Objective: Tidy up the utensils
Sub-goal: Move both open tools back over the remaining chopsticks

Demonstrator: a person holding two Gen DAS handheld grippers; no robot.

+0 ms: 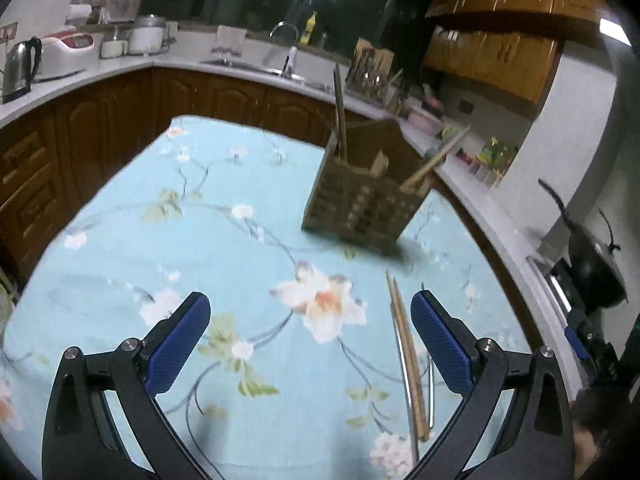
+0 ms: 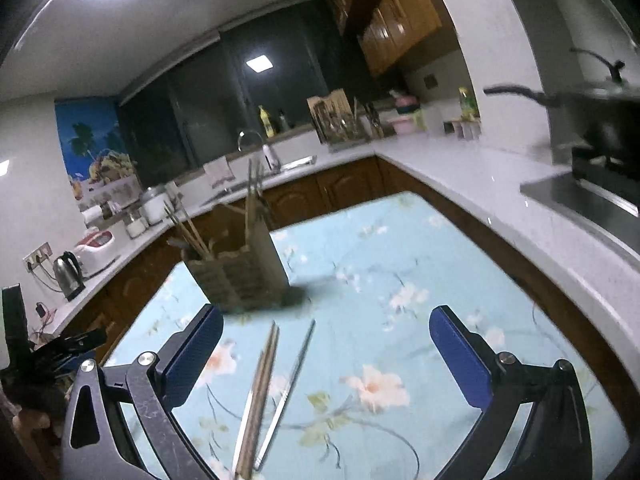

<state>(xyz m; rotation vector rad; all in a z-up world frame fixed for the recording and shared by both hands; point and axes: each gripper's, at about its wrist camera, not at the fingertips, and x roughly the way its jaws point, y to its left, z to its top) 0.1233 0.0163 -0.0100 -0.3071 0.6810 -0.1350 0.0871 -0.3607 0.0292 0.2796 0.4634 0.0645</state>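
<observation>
1. A brown woven wooden utensil holder (image 1: 360, 200) stands upright on the worktop (image 1: 224, 256), which wears a light blue cloth with white and pink flowers.
2. The holder has more than one part inside. In the left wrist view, one tall wooden stick (image 1: 340, 116) stands almost straight up in the far left part.
3. Another pale wooden stick (image 1: 434, 162) leans out to the right from the right part of the holder.
4. In the right wrist view, a few thin sticks (image 2: 186, 232) lean to the left in one part and some taller ones (image 2: 254, 196) stand up in another. The picture is blurry, so I cannot tell how many there are.
5. A pair of brown wooden chopsticks (image 1: 408, 356) lies flat on the cloth, in front of the holder and not touching it.
6. Shiny silver metal chopsticks (image 2: 292, 380) lie just beside the wooden pair.
7. The left gripper (image 1: 310, 344) hangs above the cloth with its two blue pads spread wide. It holds nothing. The loose chopsticks lie near its right pad.
8. The right gripper (image 2: 326, 360) is spread wide too and holds nothing. The loose chopsticks lie between its pads, closer to the left one.
</observation>
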